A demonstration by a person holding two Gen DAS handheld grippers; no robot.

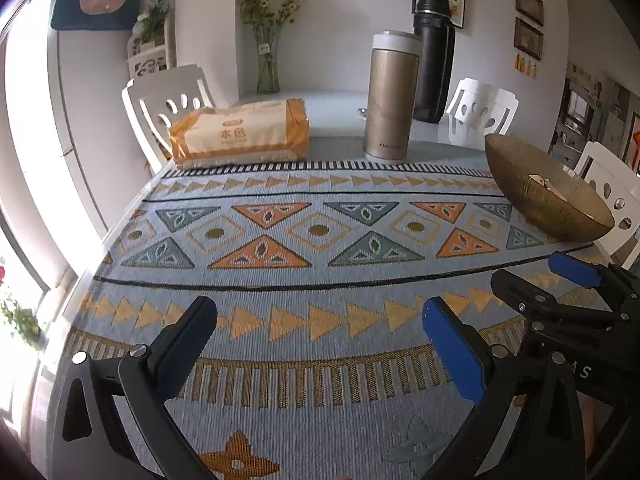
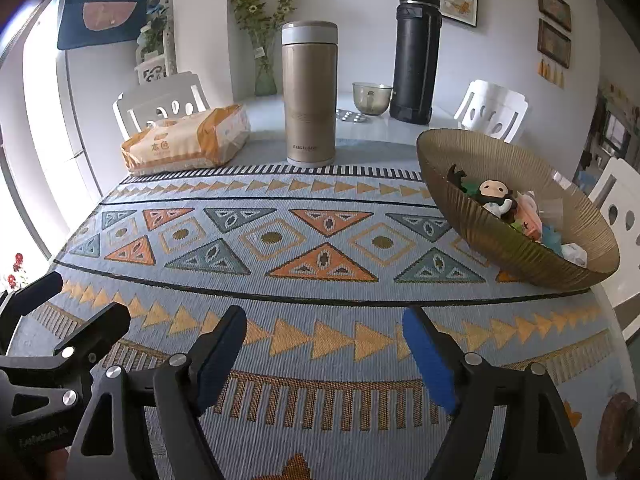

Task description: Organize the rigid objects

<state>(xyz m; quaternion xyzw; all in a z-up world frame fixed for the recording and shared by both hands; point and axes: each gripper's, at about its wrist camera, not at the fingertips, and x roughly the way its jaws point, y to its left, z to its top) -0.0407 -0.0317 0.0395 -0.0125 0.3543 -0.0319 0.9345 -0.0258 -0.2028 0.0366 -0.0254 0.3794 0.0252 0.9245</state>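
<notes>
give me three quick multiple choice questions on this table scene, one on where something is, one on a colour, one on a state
1. Where does the gold flask stand relative to the tissue pack?
A. to its right
B. on top of it
C. inside the bowl

2. What colour is the tall bottle at the back?
A. white
B. black
C. red

3. How are the right gripper fingers?
A. shut on a toy
B. shut on nothing
C. open, holding nothing

Key: 1 A, the flask stands upright right of the pack. 2 B, its body is black. 3 C, only the patterned cloth shows between the spread fingers.
</notes>
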